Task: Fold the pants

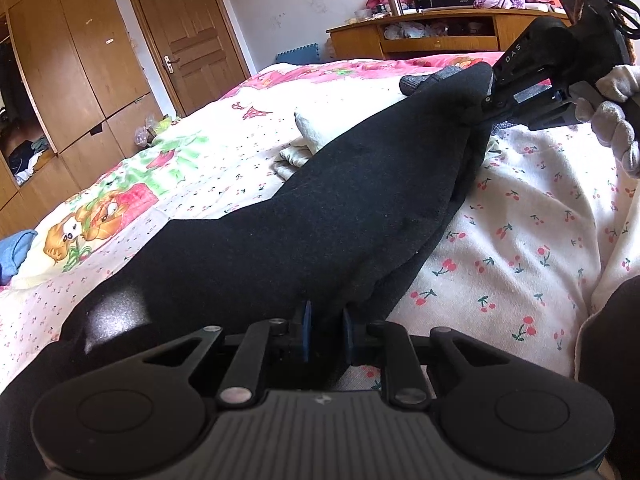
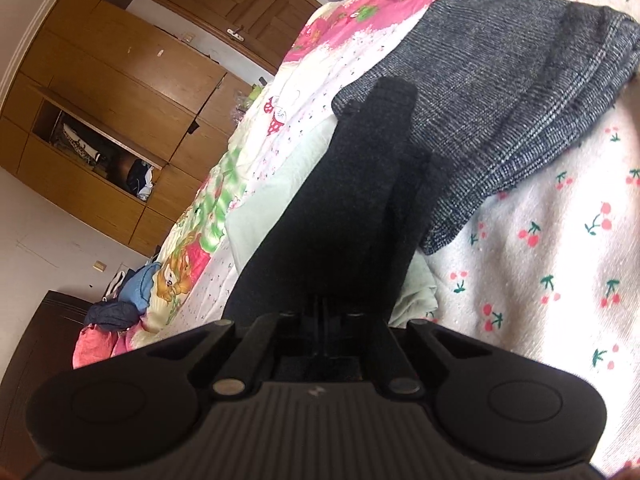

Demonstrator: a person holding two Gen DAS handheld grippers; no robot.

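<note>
Black pants (image 1: 320, 208) hang stretched in a long band above the bed, from the bottom of the left wrist view up to the upper right. My left gripper (image 1: 326, 314) is shut on their near end, with the blue pads (image 1: 306, 328) pressing the fabric from both sides. At the far end my right gripper (image 1: 478, 114), held by a white-gloved hand (image 1: 616, 120), pinches the pants' edge. In the right wrist view the black pants (image 2: 344, 200) rise straight out of my right gripper (image 2: 324, 306), whose fingertips are buried in the cloth.
A grey knitted garment (image 2: 500, 92) lies on the cherry-print bedspread (image 1: 520, 240) just beyond the right gripper. Cream folded clothes (image 1: 312, 132) and a pale green cloth (image 2: 272, 208) lie under the pants. A wooden wardrobe (image 1: 60, 80) and a door (image 1: 188, 40) stand past the bed.
</note>
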